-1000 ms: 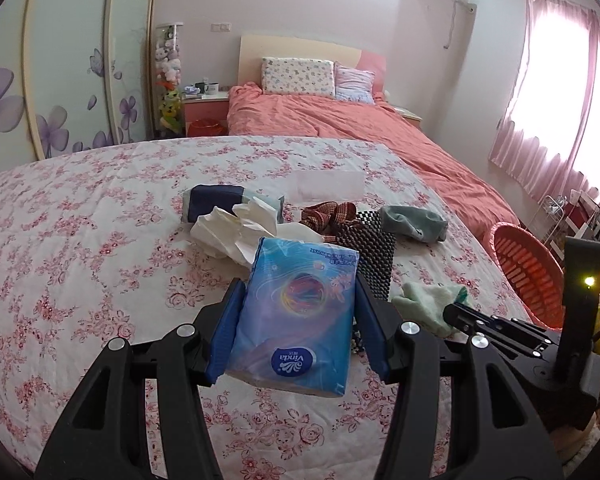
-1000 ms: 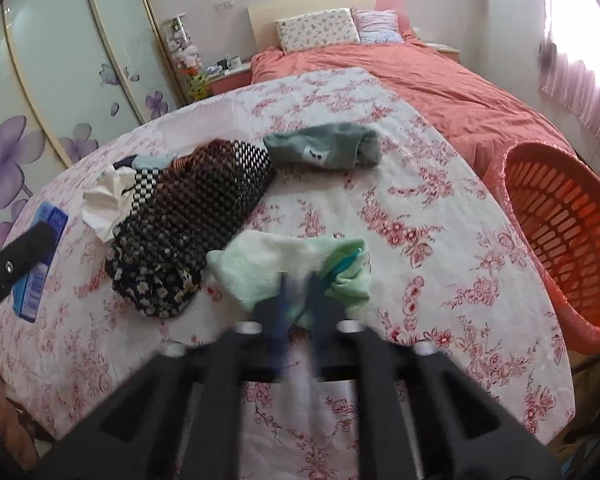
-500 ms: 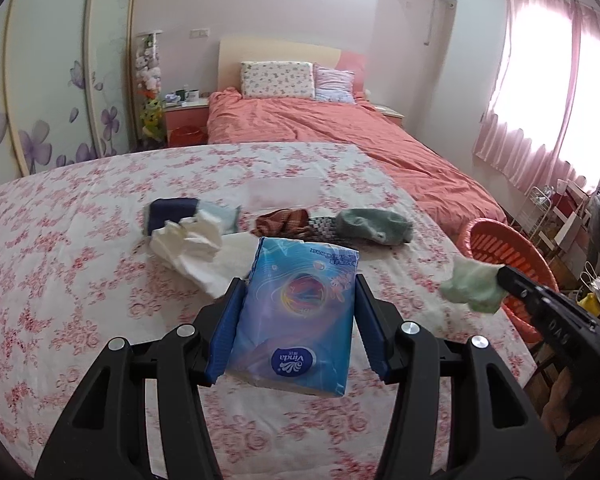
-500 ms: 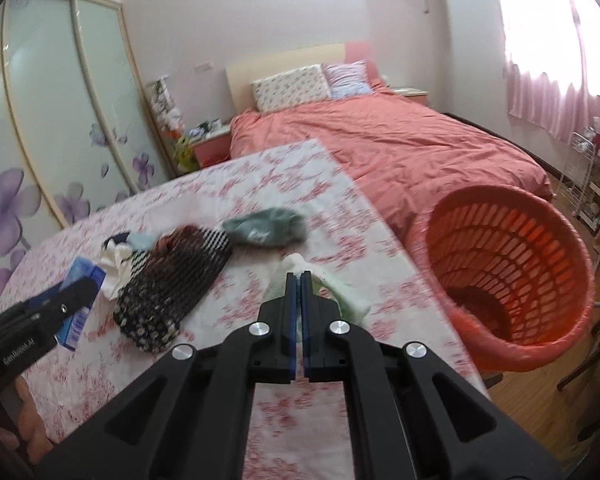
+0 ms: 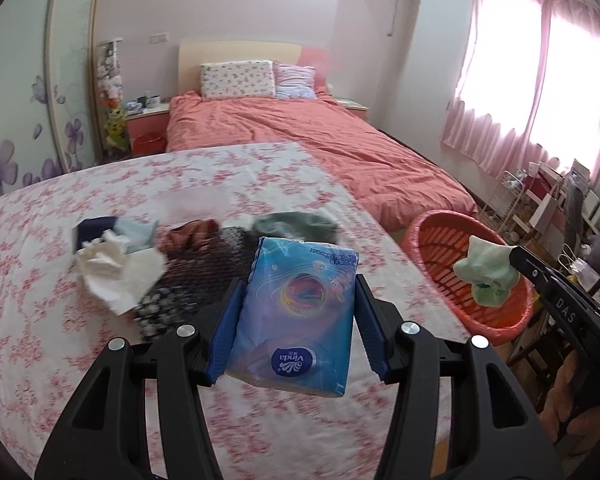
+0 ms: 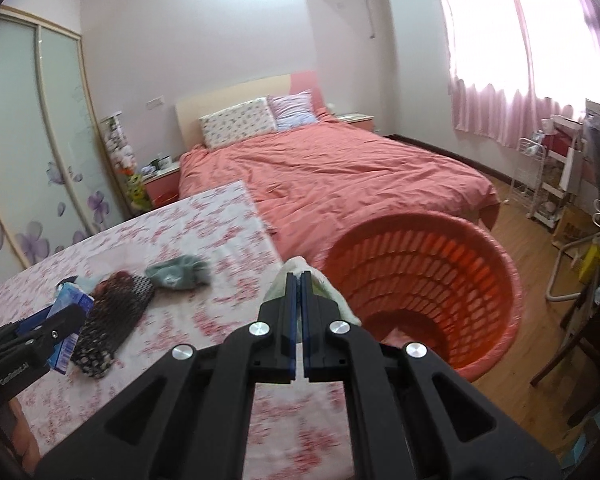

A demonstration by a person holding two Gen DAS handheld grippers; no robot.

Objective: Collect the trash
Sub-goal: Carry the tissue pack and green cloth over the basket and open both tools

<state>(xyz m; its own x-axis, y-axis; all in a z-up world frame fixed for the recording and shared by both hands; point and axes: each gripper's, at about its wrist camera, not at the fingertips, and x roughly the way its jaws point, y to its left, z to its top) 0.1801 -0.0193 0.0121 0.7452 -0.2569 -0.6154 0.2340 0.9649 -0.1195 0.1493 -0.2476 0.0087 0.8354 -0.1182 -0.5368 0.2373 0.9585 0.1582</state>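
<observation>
My left gripper (image 5: 296, 292) is shut on a blue Vinda tissue pack (image 5: 300, 312) and holds it above the flowered table (image 5: 40, 320). My right gripper (image 6: 299, 280) is shut on a pale green cloth (image 6: 332, 292), lifted off the table beside the orange basket (image 6: 440, 280). In the left wrist view the cloth (image 5: 486, 276) hangs over the basket's (image 5: 432, 248) rim. Crumpled white tissue (image 5: 112, 268) lies on the table at left.
A black patterned cloth (image 5: 196, 276), a grey-green cloth (image 5: 296, 226), a red-brown cloth (image 5: 192, 236) and a dark blue item (image 5: 94, 228) lie on the table. A bed with a coral cover (image 5: 340, 144) stands behind. Shelves and clutter (image 6: 560, 184) stand at right.
My right gripper picked the green cloth off the table and carried it right, up to the orange basket. My left gripper kept hold of the tissue pack and turned somewhat right.
</observation>
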